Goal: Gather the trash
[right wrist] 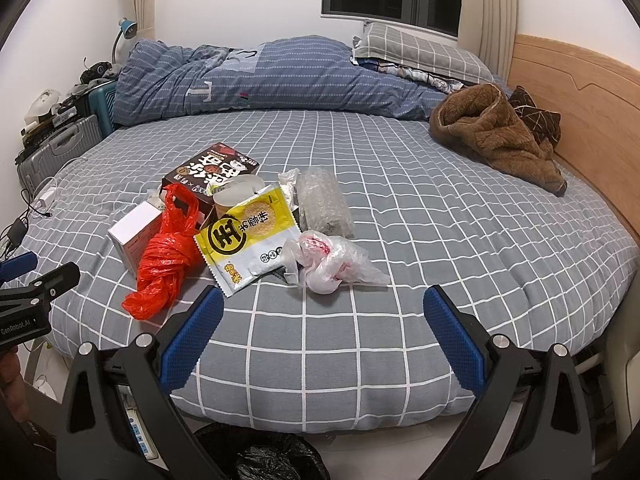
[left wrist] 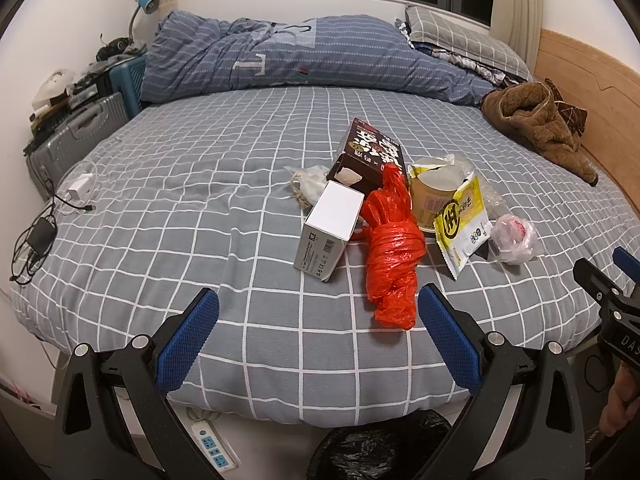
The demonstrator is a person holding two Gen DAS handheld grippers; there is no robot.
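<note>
Two grippers hang at the near edge of the bed (left wrist: 160,184), and we see both spread wide with nothing between their blue pads: the left gripper (left wrist: 318,316) points at the red plastic bag (left wrist: 394,248), the right gripper (right wrist: 324,312) at the clear bag with pink inside (right wrist: 328,264). The trash lies in one heap in the middle of the checked sheet. In it we make out a white box (left wrist: 330,226) touching the red bag's left side, a dark snack box (left wrist: 370,156) behind them, a paper cup (left wrist: 436,190) and a yellow wrapper (right wrist: 248,236) leaning over it, with a roll of bubble wrap (right wrist: 324,204) just beside. A black bin bag (right wrist: 276,460) sits on the floor below the bed edge, between the right gripper's arms. A brown fleece garment (right wrist: 496,136) lies well apart by the wooden headboard (right wrist: 580,120).
</note>
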